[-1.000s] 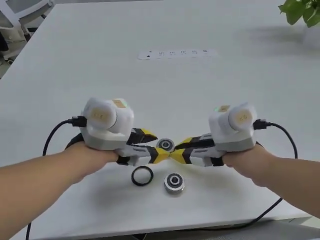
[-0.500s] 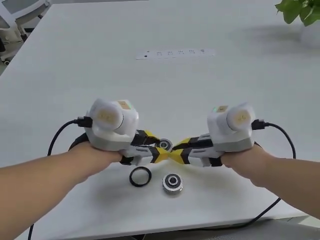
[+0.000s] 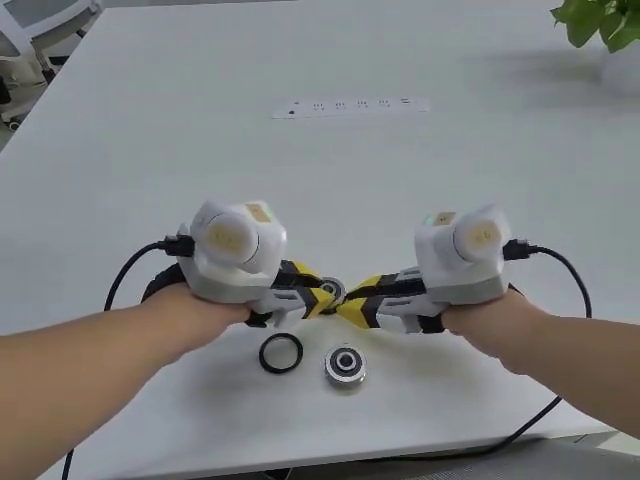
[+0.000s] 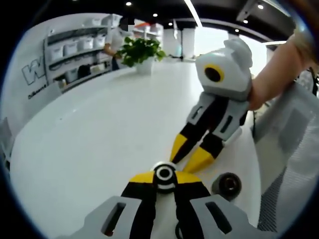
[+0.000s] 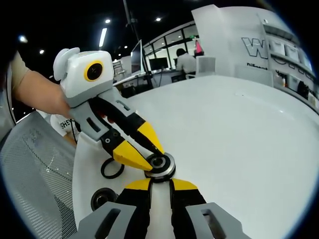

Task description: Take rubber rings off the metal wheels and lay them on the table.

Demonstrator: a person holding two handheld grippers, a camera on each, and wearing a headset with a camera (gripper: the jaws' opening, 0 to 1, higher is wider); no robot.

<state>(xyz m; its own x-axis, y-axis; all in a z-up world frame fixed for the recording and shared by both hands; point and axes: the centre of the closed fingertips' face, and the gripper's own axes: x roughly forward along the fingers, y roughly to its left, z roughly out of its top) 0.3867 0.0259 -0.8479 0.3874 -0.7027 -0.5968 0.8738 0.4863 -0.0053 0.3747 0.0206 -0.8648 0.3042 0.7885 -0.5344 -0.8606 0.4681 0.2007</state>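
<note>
My left gripper points right and is shut on a small metal wheel held just above the table; the wheel sits between its yellow tips. My right gripper points left, with its jaws closed at the black rubber ring on that wheel's rim. The right gripper meets the wheel tip to tip. A loose rubber ring lies flat on the table below the grippers, and beside it lies a second metal wheel. They appear as a ring and a wheel.
The white table stretches far ahead, with a flush socket strip near its middle. A potted plant stands at the far right corner. Gripper cables trail over the near edge. An office chair is at the far left.
The left gripper has slid a little to the right with the wheel, closing up against the right gripper's tips. The ring and wheel on the table have stayed put.
</note>
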